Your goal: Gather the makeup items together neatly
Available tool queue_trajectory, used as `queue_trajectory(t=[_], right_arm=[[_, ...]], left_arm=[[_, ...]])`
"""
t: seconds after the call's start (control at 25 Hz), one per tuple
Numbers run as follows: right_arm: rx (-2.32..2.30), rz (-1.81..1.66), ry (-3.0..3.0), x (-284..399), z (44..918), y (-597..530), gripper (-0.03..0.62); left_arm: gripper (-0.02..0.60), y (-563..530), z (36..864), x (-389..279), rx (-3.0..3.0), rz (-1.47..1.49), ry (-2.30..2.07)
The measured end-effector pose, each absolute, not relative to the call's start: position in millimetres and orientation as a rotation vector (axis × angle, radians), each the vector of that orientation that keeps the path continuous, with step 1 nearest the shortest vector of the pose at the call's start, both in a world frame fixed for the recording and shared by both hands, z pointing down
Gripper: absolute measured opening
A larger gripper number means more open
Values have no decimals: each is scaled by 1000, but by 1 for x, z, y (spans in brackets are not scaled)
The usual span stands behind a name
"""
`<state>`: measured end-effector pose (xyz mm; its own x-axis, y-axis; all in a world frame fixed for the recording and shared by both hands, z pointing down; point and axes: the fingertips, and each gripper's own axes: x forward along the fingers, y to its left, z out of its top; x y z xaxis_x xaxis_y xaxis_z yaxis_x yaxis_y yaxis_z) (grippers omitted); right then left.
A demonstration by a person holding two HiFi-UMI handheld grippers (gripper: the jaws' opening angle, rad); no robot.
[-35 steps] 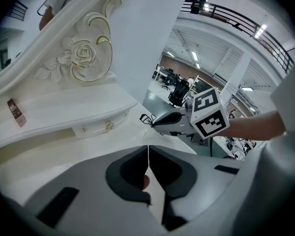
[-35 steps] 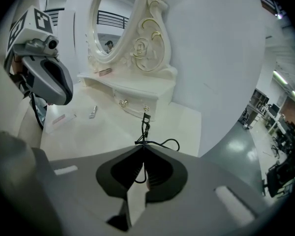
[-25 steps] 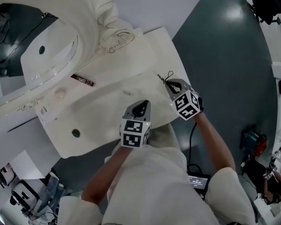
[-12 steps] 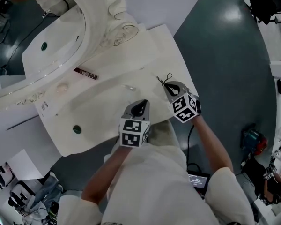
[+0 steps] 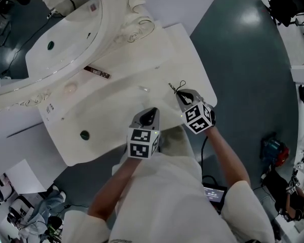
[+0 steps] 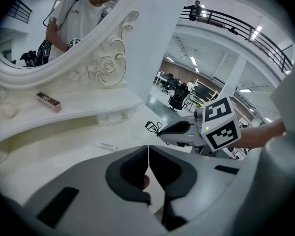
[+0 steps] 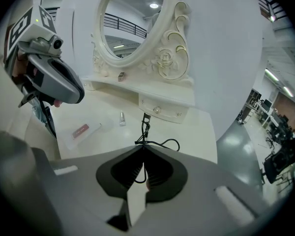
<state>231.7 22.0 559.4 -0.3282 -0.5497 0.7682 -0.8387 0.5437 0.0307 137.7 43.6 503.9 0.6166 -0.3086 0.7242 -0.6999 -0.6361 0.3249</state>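
The right hand-held gripper (image 7: 143, 152) is pressed shut on a black wire-looped tool (image 7: 145, 124), probably an eyelash curler, which is held over the worktop (image 5: 116, 115). The left hand-held gripper (image 6: 148, 154) is closed, and nothing is seen pinched in it. A small clear tube (image 5: 142, 89) lies near the tool, at about nine o'clock from it. The tool is best carried low, laid alongside the tube, and released only once it is resting on the surface.

Open lab/office hall: mezzanine railing (image 6: 236, 24), office chairs (image 6: 178, 96) in bkgd, glossy grey floor (image 5: 243, 59), white vanity (image 5: 116, 113) w/ mirror (image 7: 132, 18).
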Motion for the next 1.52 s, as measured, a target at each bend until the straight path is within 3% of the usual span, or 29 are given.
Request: queue_trajectory(t=[1.52], right_arm=[[1386,779,-1916,147,583,78,12]], left_arm=[[15,94,523,42,2233,886,-748]])
